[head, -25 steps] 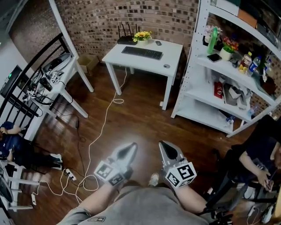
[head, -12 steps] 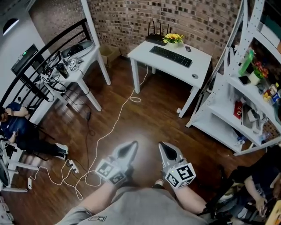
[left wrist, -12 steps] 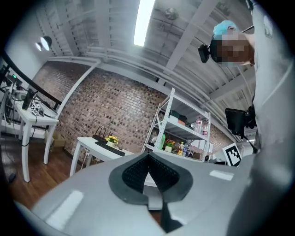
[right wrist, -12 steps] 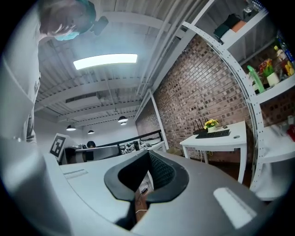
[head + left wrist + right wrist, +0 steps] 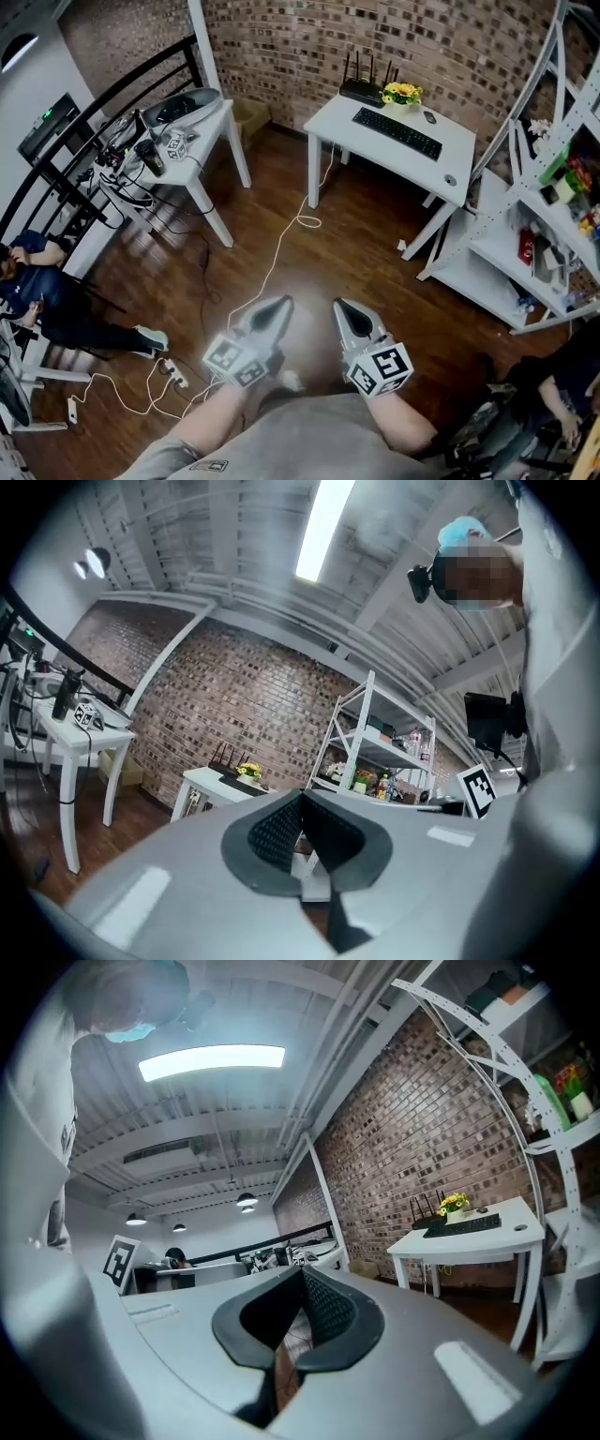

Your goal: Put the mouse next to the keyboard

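Note:
The dark mouse [image 5: 429,117] lies on the far corner of the white desk [image 5: 469,155], beyond the right end of the black keyboard [image 5: 397,132]. A small round object [image 5: 451,180] sits near the desk's front right edge. Both grippers hang low over the wooden floor, close to my body and far from the desk. My left gripper [image 5: 277,307] and right gripper [image 5: 343,309] are shut with nothing between their jaws. The right gripper view shows its shut gripper [image 5: 302,1279] and, far off, the keyboard [image 5: 462,1225] and mouse [image 5: 482,1210]. The left gripper view shows its shut gripper [image 5: 302,803] and the desk [image 5: 211,780] small in the distance.
A router [image 5: 362,91] and yellow flowers [image 5: 403,93] stand at the desk's back. A second white table [image 5: 192,150] with cables stands at left. A white shelf rack [image 5: 553,202] is at right. A white cable [image 5: 272,267] snakes across the floor. People sit at far left [image 5: 37,291] and lower right [image 5: 562,389].
The desk has shifted rightward and the left table inward in the head view as I moved across the room. Both grippers keep the same shut pose before my body.

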A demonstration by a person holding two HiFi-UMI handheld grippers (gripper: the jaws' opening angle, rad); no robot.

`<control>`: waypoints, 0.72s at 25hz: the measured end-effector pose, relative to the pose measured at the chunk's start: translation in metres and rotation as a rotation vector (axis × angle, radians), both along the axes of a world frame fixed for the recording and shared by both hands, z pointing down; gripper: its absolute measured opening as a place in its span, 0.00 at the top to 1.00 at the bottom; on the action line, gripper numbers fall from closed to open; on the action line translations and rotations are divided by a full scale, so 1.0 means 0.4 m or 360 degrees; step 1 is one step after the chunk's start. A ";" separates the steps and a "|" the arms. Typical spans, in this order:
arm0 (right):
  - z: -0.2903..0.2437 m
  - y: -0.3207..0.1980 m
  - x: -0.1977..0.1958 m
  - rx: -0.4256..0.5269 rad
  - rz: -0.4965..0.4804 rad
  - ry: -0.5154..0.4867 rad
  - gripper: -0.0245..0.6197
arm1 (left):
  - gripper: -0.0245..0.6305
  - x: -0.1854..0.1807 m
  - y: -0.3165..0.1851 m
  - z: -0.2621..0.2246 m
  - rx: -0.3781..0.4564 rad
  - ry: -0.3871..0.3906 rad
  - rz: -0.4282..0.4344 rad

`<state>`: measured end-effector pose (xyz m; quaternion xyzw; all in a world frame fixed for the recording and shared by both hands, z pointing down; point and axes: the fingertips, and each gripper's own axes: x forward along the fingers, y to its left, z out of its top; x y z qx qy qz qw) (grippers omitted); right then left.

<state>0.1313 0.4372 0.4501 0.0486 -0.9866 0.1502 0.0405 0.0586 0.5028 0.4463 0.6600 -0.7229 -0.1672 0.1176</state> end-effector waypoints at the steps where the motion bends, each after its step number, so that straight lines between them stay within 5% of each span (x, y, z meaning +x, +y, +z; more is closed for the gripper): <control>1: 0.003 0.001 -0.016 0.0000 0.0012 0.0010 0.94 | 0.96 -0.019 0.000 0.007 0.0000 0.0002 0.0010; 10: 0.026 -0.123 -0.163 -0.0005 0.0110 0.0018 0.94 | 0.96 -0.158 -0.141 0.038 0.0008 0.0009 0.0134; 18: 0.020 -0.405 -0.258 0.0022 0.0258 0.0050 0.94 | 0.96 -0.259 -0.453 0.017 -0.0063 -0.0056 0.0302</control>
